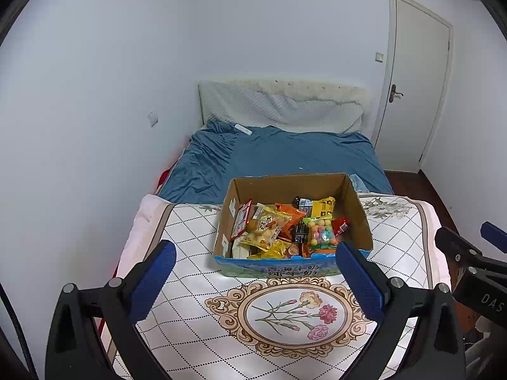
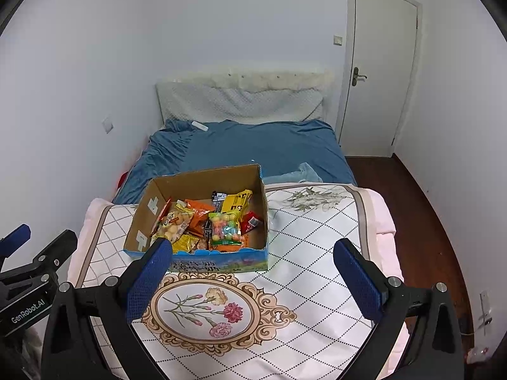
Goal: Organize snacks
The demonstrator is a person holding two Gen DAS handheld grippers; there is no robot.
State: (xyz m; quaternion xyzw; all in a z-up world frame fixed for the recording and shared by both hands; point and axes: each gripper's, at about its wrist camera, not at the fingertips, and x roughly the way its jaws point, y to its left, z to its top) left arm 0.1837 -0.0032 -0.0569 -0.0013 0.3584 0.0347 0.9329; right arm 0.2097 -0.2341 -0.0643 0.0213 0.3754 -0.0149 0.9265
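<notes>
Cardboard box (image 1: pixel 293 186) w/ snack packets (image 1: pixel 279 228) is set on the floral quilt (image 1: pixel 294 313), at the foot of the blue bed (image 1: pixel 285 155). Left gripper (image 1: pixel 256 280) is held spread wide, nothing gripped, just short of the box front. Right gripper (image 2: pixel 253 280) likewise spread, empty, box ahead-left. White door (image 2: pixel 380 63) is seen at back right.
</notes>
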